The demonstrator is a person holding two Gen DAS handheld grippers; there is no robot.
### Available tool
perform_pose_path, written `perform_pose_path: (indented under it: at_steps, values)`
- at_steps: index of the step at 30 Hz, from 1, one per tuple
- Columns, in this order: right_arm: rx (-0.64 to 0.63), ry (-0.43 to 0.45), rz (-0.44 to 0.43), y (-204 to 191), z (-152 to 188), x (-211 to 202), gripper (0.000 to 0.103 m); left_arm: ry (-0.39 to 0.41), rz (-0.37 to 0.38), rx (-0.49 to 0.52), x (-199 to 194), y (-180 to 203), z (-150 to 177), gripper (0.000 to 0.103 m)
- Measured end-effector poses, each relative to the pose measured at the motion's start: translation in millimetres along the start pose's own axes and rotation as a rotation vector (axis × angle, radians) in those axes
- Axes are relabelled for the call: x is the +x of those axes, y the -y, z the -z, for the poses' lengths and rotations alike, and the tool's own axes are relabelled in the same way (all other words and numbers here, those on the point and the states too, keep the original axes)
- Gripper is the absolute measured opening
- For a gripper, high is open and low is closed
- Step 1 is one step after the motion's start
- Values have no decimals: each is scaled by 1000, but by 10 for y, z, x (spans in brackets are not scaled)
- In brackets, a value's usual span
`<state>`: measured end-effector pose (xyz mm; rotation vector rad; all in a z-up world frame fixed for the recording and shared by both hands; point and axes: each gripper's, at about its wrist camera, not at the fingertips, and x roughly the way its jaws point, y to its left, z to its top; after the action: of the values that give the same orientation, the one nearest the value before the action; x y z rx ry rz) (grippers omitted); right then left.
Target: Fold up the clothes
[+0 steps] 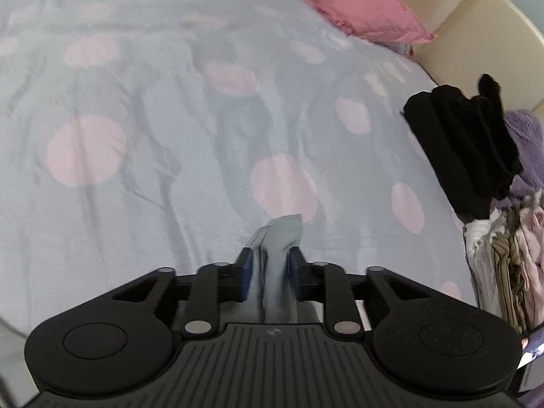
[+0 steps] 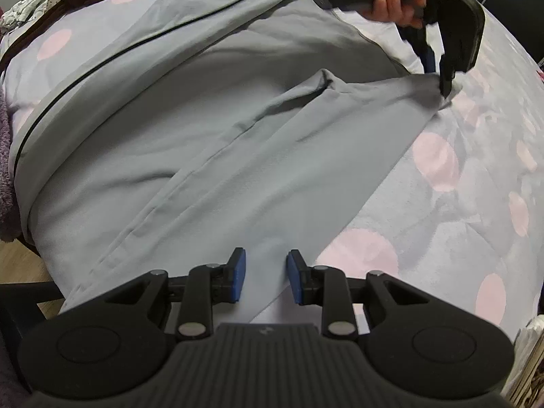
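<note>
I see no box or basket in either view; the clothes lie straight on the bed (image 1: 142, 78), on its pale blue cover with pink dots.

My left claw (image 1: 270, 267) is closed on a bunch of the grey garment (image 1: 280, 238), which stands up between the blue pads (image 1: 245, 273) towards 12 o'clock. Only this view shows the pink pillow (image 1: 357, 6) at 1 o'clock, and the black clothes (image 1: 465, 142) with a pile of mixed clothes (image 1: 503, 258) under them at 3 o'clock.

Only the right wrist view shows the whole grey garment (image 2: 204, 142), spread flat on the bed (image 2: 459, 204) from 9 o'clock to 1 o'clock, with a thin dark line near its far edge. There, my left claw (image 2: 445, 86) pinches one corner at 1 o'clock, my hand (image 2: 397, 0) on its handle.

My right claw (image 2: 266, 277) is wide open, its pads (image 2: 239, 278) not touching each other. The near edge of the garment lies between and under them; I cannot tell whether they touch it.
</note>
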<state>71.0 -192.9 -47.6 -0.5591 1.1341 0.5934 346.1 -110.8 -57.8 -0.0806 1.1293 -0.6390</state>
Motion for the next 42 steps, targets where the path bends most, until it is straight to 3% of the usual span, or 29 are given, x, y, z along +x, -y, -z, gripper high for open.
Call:
perform_pose_path:
  at_steps: [7, 15, 22, 26, 31, 36, 42]
  values:
    - [-10, 13, 60, -91, 60, -59, 32, 79, -46, 60, -792, 28, 360, 37]
    - [37, 43, 20, -156, 146, -165, 32, 98, -138, 71, -1709, -99, 1243, 38]
    - [40, 89, -25, -346, 142, -264, 32, 80, -227, -20, -2305, -279, 2198, 44]
    - [21, 114, -31, -483, 137, -350, 32, 38, -251, -76, -2480, -349, 2767, 45]
    - [-19, 139, -44, -662, 124, -421, 32, -54, -260, -72, -2554, -317, 3418, 45]
    - [-57, 156, -54, -833, 91, -446, 33, -144, -281, -6, -2500, -220, 3786, 45]
    - [-44, 167, -82, -989, 130, -485, 33, -203, -256, -27, -2312, -234, 3985, 46]
